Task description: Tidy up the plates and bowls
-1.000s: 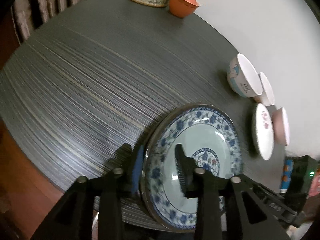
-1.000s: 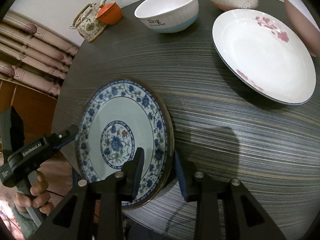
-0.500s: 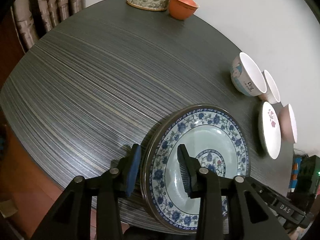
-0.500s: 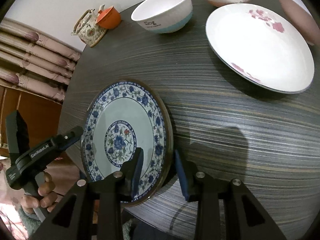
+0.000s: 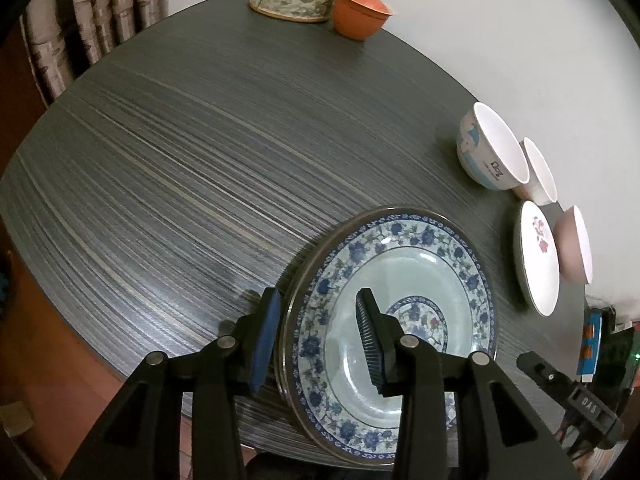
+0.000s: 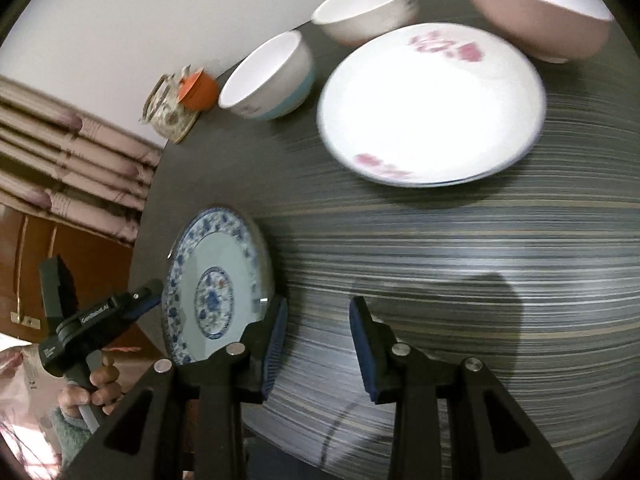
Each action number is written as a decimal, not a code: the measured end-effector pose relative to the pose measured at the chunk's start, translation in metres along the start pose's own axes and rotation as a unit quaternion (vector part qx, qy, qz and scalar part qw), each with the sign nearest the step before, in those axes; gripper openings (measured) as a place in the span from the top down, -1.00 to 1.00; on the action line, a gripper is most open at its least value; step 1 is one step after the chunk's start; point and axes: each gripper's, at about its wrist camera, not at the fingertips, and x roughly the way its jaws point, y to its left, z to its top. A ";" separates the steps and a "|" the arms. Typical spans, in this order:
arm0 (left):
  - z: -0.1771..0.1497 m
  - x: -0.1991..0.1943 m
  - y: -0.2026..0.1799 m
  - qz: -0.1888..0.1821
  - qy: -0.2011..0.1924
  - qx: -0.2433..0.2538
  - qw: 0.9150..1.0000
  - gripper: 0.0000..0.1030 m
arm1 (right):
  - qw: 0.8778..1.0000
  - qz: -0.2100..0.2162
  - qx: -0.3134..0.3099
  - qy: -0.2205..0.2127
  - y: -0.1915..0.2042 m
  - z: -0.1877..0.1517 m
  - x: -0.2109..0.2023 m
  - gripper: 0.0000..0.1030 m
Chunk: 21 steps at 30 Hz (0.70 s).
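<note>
Blue-floral plate (image 5: 396, 312), tilted at the desk's (image 5: 180, 184) near edge, sits rim-between the left tongs (image 5: 316, 336), unclamped; right tongs (image 6: 318, 340), wide and empty, have it at nine o'clock.

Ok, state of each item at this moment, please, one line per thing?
Blue floral plate: straddled at its rim by the left hand-held gripper, near table edge.
Right hand-held gripper: open, empty, beside that plate.
Pink-flower plate: flat on table.
Blue-banded bowl: upright, empty.
White bowl: upright.
Pink bowl: upright.
Orange lidded cup: lid on.
</note>
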 end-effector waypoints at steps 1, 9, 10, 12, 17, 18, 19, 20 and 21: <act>0.000 0.000 -0.001 -0.002 0.000 0.001 1.000 0.29 | 1.000 0.002 0.003 -0.007 -0.008 0.001 -0.006 0.34; 0.000 -0.018 -0.010 -0.016 -0.048 0.013 0.999 0.27 | 0.998 0.000 0.030 -0.061 -0.052 0.016 -0.042 0.34; 0.000 -0.021 -0.011 -0.017 -0.057 0.017 0.998 0.27 | 0.997 -0.002 0.031 -0.066 -0.056 0.018 -0.045 0.34; 0.001 -0.025 -0.017 -0.027 -0.065 0.023 0.997 0.27 | 0.996 -0.009 0.029 -0.081 -0.065 0.024 -0.053 0.34; 0.000 -0.022 -0.041 -0.054 -0.051 0.033 0.997 0.27 | 0.993 -0.025 0.028 -0.113 -0.079 0.031 -0.062 0.38; 0.000 -0.019 -0.048 -0.059 -0.047 0.035 0.996 0.27 | 0.993 -0.027 0.028 -0.115 -0.081 0.033 -0.063 0.38; 0.000 -0.016 -0.055 -0.064 -0.043 0.036 0.996 0.27 | 0.992 -0.029 0.027 -0.118 -0.083 0.035 -0.063 0.38; 0.000 -0.013 -0.063 -0.068 -0.038 0.037 0.996 0.27 | 0.992 -0.034 0.026 -0.120 -0.085 0.037 -0.063 0.38; 0.001 -0.010 -0.073 -0.075 -0.034 0.039 0.996 0.27 | 0.992 -0.037 0.023 -0.121 -0.086 0.039 -0.063 0.38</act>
